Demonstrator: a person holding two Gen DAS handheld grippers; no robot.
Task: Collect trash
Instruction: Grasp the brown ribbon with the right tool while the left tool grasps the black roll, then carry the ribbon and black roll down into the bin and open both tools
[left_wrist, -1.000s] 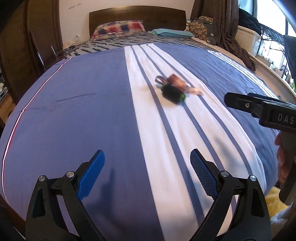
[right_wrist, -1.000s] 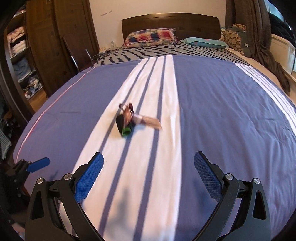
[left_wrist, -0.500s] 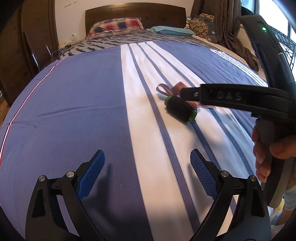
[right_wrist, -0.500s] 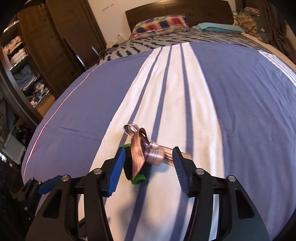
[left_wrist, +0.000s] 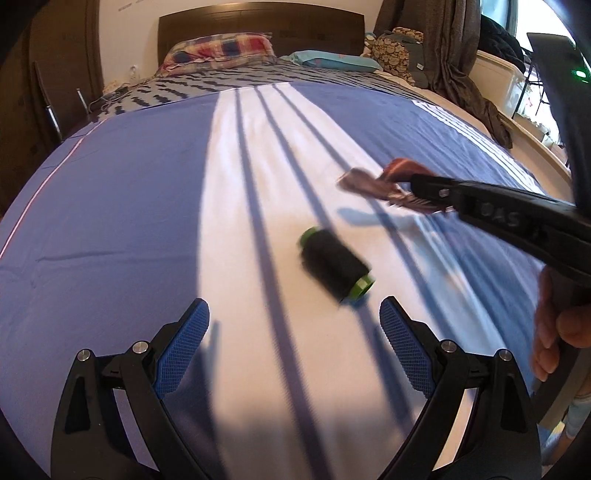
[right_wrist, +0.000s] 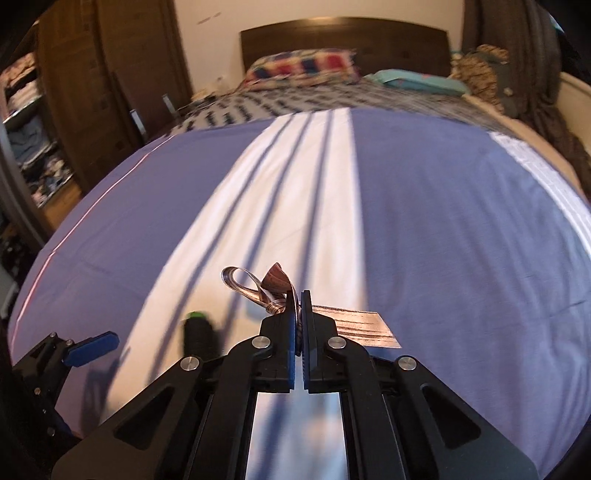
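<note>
Right wrist view: the right gripper (right_wrist: 299, 295) has just been closing, and its blue pads are now pressed together on a crumpled brown ribbon (right_wrist: 273, 286), pinching it near its knot. One loop of the ribbon curls up to the left of the pads, and a flat striped tail sticks out to the right. The ribbon hangs just above the white band of the bedspread (right_wrist: 424, 221). A black spool with green ends (right_wrist: 197, 330) lies on the bedspread to the lower left, apart from the ribbon.

In the left wrist view, the left gripper (left_wrist: 295, 343) hovers with its jaws spread wide and nothing between them. The spool lies just ahead of its right finger. A hand (left_wrist: 561, 325) grips the right gripper's handle at the right edge.
</note>
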